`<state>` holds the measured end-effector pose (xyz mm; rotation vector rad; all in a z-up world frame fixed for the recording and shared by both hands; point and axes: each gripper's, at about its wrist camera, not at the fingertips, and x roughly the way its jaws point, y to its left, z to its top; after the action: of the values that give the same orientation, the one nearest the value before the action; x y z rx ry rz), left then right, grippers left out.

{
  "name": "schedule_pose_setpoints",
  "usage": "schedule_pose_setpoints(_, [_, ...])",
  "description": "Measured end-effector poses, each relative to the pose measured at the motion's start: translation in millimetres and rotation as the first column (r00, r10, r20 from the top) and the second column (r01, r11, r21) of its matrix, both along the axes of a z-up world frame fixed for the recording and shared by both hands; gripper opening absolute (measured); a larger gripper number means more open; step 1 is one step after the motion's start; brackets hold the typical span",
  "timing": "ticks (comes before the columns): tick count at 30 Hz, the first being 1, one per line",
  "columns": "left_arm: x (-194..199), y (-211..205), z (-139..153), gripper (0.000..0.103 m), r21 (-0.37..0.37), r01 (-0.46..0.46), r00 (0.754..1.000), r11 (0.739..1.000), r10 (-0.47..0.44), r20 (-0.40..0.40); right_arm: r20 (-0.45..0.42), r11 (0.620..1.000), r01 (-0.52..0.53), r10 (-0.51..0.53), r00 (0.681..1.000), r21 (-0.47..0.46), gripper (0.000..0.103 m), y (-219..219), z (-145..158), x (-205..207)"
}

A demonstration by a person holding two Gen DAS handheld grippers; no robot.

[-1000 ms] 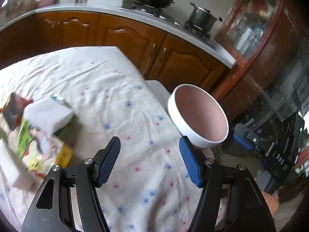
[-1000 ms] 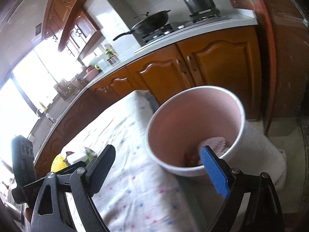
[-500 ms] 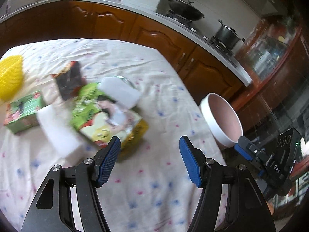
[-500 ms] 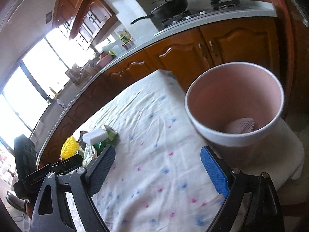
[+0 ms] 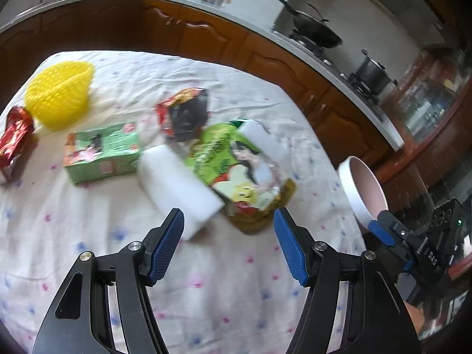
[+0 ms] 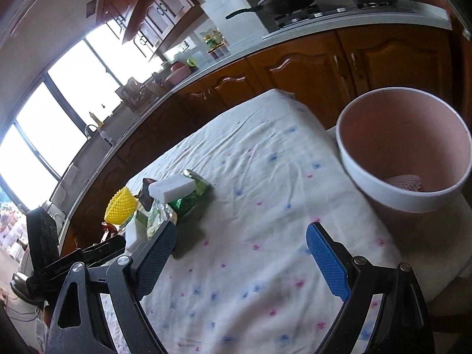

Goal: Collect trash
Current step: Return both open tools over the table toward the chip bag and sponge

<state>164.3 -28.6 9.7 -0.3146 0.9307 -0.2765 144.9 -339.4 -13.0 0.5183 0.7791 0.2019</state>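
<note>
Trash lies on the flowered tablecloth (image 5: pixel 224 280): a green and yellow snack bag (image 5: pixel 239 171), a white foam block (image 5: pixel 177 188), a second white block (image 5: pixel 262 138), a green carton (image 5: pixel 103 152), a dark red wrapper (image 5: pixel 184 112), a red wrapper (image 5: pixel 13 141) and a yellow foam net (image 5: pixel 59 93). My left gripper (image 5: pixel 228 243) hovers open just short of the white block and snack bag, holding nothing. My right gripper (image 6: pixel 240 261) is open and empty over bare cloth. The white bin (image 6: pixel 404 147) with a pink inside stands off the table's right end, with a pink net (image 6: pixel 404 181) in it.
Wooden kitchen cabinets (image 5: pixel 224 38) and a counter with a wok (image 5: pixel 315 29) and a pot (image 5: pixel 371 72) run behind the table. Bright windows (image 6: pixel 59 109) fill the left of the right wrist view. The other gripper (image 5: pixel 413 244) shows at the bin.
Both views swung away from the bin toward the trash pile. The left gripper now faces the snack bag and foam block, with more items in sight at left. The bin moved to the right edge.
</note>
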Motion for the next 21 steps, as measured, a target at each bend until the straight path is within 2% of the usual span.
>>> schedule_pose_setpoints(12, [16.2,32.2,3.1,0.064,0.017,-0.047,0.999,0.999,0.047,0.003,0.027,0.995,-0.100,0.100,0.995,-0.016,0.091,41.1,9.9,21.9])
schedule_pose_setpoints(16, [25.2,38.9,8.2,0.064,0.058,-0.057,0.998,0.997,0.055,0.021,0.046,0.988,-0.153,0.153,0.987,0.013,0.090,56.6,13.0,34.1])
schedule_pose_setpoints(21, [44.3,40.7,13.1,0.064,0.100,-0.031,0.999,0.995,0.028,0.032,0.036,0.982,-0.184,0.182,0.983,0.051,0.082,69.5,10.3,53.6])
